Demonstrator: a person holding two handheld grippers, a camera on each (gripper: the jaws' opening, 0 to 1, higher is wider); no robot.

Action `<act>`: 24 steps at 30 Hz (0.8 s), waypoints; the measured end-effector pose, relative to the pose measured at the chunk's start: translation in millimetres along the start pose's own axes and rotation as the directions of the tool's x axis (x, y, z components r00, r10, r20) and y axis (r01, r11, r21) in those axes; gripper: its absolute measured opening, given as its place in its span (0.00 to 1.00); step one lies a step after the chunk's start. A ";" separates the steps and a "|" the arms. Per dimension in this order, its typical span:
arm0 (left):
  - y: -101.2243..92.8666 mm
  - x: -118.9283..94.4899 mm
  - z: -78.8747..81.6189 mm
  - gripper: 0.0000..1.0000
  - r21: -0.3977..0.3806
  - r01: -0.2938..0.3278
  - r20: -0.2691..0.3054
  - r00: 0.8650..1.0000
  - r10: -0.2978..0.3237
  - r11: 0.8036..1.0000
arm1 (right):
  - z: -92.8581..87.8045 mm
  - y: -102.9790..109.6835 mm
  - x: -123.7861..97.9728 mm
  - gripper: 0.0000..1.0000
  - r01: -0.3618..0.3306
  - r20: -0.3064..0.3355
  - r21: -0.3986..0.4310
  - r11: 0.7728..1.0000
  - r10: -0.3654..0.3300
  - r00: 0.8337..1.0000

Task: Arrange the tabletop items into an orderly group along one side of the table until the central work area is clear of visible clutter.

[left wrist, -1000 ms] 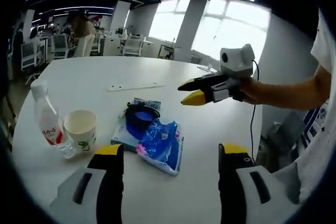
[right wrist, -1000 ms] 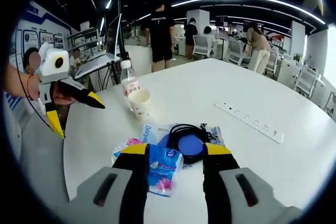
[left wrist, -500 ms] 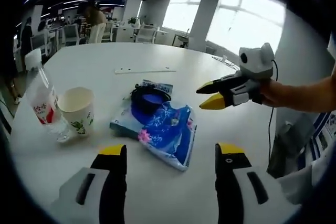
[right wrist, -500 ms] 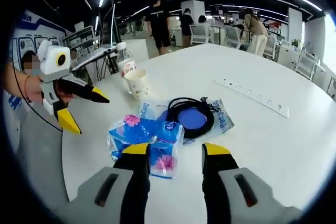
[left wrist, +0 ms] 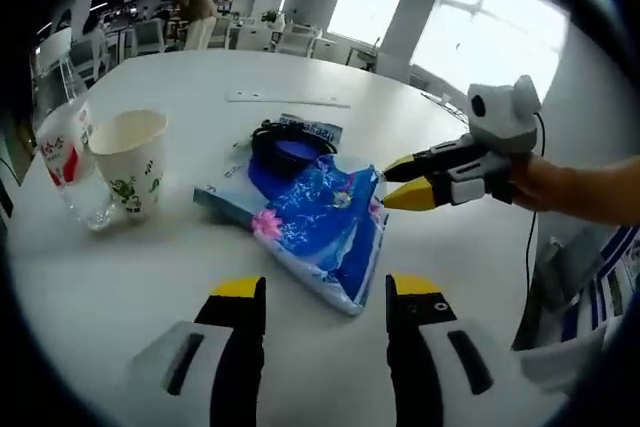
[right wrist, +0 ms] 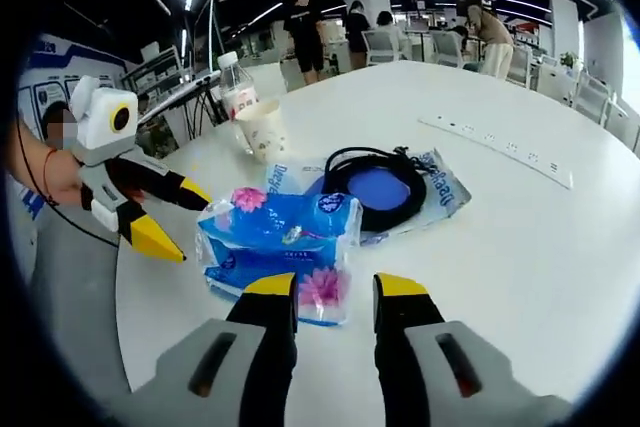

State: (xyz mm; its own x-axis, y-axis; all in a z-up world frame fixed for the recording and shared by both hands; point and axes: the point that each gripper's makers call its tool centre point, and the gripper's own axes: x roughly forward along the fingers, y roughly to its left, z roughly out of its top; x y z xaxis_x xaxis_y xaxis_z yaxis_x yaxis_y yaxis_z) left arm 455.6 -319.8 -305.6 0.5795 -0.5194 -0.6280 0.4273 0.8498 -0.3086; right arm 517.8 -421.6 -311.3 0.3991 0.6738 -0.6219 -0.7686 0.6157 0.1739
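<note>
Yellow-tipped jaws of both grippers, left gripper and right gripper, stand parted and hold nothing. Just ahead lies a blue tissue pack on the white table, overlapping a flat packet topped by a black cable coil. Farther off stand a paper cup and water bottle, side by side.

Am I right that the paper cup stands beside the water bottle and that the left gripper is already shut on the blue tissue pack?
Not quite. The paper cup does stand beside the water bottle, but the left gripper is open, short of the blue tissue pack, as the left gripper view shows.
</note>
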 end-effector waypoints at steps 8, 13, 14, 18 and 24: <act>1.0 8.4 -5.2 0.33 -0.026 -0.006 -0.018 1.000 0.006 1.000 | -5.1 -3.5 6.6 0.16 -0.014 -0.010 0.025 1.000 0.014 1.000; 0.2 10.2 -9.0 0.22 -0.031 -0.003 -0.026 1.000 0.002 1.000 | -7.2 -4.0 7.7 0.04 -0.018 -0.008 0.030 0.999 0.018 1.000; -0.1 10.4 -8.8 0.19 -0.033 -0.001 -0.024 1.000 0.000 0.999 | -7.3 -4.2 7.6 0.02 -0.018 -0.008 0.031 0.999 0.018 1.000; 0.1 11.0 -8.6 0.09 -0.026 0.000 -0.021 1.000 0.000 1.000 | -7.1 -3.3 6.7 0.00 -0.018 -0.006 0.039 0.999 0.018 1.000; -1.4 7.8 -7.3 0.00 -0.001 0.004 -0.021 1.000 -0.004 1.000 | -5.8 -1.7 2.1 0.00 -0.018 -0.001 0.052 0.999 0.018 1.000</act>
State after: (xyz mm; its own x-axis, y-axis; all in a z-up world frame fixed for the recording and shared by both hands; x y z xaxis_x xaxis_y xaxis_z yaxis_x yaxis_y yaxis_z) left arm 454.4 -324.3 -315.3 0.5634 -0.5205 -0.6416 0.4284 0.8481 -0.3117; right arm 517.0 -423.6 -317.3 0.3849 0.6845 -0.6191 -0.7487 0.6238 0.2242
